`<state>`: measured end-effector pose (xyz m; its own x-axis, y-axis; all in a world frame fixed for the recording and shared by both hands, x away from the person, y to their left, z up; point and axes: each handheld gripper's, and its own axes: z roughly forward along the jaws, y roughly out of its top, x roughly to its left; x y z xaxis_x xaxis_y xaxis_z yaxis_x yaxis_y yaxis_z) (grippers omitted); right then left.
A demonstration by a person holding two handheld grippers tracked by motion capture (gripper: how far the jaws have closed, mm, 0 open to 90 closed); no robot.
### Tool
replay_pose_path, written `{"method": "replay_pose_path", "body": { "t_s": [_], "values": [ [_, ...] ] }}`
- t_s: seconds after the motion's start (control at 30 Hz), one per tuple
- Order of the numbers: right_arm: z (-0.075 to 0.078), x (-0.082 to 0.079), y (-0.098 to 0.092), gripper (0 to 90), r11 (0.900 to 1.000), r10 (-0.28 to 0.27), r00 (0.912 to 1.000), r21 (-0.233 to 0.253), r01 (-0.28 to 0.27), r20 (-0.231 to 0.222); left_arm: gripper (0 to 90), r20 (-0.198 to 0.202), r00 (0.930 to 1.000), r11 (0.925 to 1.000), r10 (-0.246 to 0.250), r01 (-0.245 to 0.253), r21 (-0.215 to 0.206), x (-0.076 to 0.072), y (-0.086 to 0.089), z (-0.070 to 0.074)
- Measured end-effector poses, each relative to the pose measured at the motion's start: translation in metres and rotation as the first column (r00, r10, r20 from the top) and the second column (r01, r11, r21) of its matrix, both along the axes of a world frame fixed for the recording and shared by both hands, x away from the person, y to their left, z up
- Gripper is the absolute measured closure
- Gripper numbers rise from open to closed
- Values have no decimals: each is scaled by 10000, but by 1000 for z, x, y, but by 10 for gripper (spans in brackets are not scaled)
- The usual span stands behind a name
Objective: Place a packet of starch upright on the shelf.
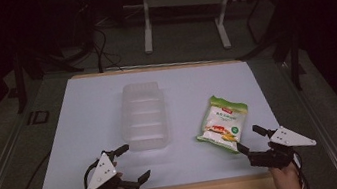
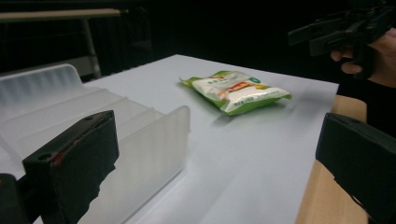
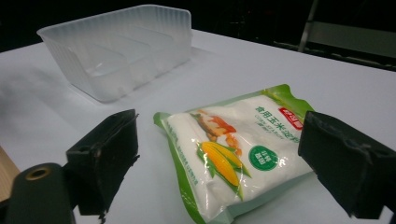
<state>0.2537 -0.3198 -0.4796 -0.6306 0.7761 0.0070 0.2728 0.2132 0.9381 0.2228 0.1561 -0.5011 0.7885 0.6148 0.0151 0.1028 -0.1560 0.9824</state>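
A person sat at a white worktop [image 1: 87, 137] with a wooden front edge, a black two-jaw hand-held gripper in each hand. The right hand-held gripper [image 1: 250, 139] hovered just short of a green and white plastic pouch printed with a corn cob [image 1: 223, 122], its jaws spread wide and empty; in the right gripper view the pouch [image 3: 238, 149] lay flat between and just beyond the two jaws, not touched by either. The left hand-held gripper [image 1: 134, 163] was likewise released, jaws wide apart and holding nothing, near the front edge of the worktop. Just ahead of it stood a clear, ribbed plastic tray with inner dividers [image 1: 144, 114]; in the left gripper view the tray's near wall [image 2: 154, 140] rose right beside the left jaw, and the pouch [image 2: 236, 91] lay farther off on the bare surface, with the right hand-held gripper [image 2: 327, 35] above and beyond it. The tray looked empty, as far as its cloudy walls allowed one to tell. Judged from this layout, the work was at its very start: nothing had been grasped, the pouch rested well apart from the tray, and the likely job of picking the pouch up and placing it in the tray was entirely left to do.
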Motion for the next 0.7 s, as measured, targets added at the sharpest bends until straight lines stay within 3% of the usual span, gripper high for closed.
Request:
{"method": "replay_pose_path", "body": {
  "t_s": [0.1,0.13,0.17,0.2,0.33,0.4,0.43,0.5,0.53,0.7],
  "values": [
    [-1,0,1,142,10000,60,9999,65,-59,-99,0,24,10000,10000,-13,13,66,0,-1,0],
    [-1,1,2,144,9987,470,9985,218,-464,-278,0,18,10000,10000,19,-19,-35,0,0,0],
    [-1,1,2,144,9987,470,9985,218,-464,-278,0,18,10000,10000,19,-19,-35,0,0,0],
    [0,0,5,145,9960,828,9964,349,-821,-180,0,24,10000,10000,39,-39,-66,0,1,0],
    [3,-4,10,152,9956,930,9957,124,-930,21,0,57,10000,10000,38,-38,-44,-1,1,1],
    [5,-5,12,164,9904,1365,9906,204,-1366,36,0,72,10000,10000,-10,10,-16,-2,0,1],
    [8,-7,14,163,9856,1665,9860,285,-1668,132,0,66,10000,10000,-45,45,-16,-2,0,1],
    [13,-11,16,164,9840,1746,9842,314,-1755,304,0,144,9998,9998,-116,114,137,-1,0,2],
    [22,-16,19,164,9859,1625,9846,301,-1647,650,0,225,9997,9998,-109,106,146,1,0,2],
    [37,-22,19,159,9896,1437,9823,-118,-1433,1202,0,206,9997,9999,-119,119,24,2,1,3]
  ]
}}
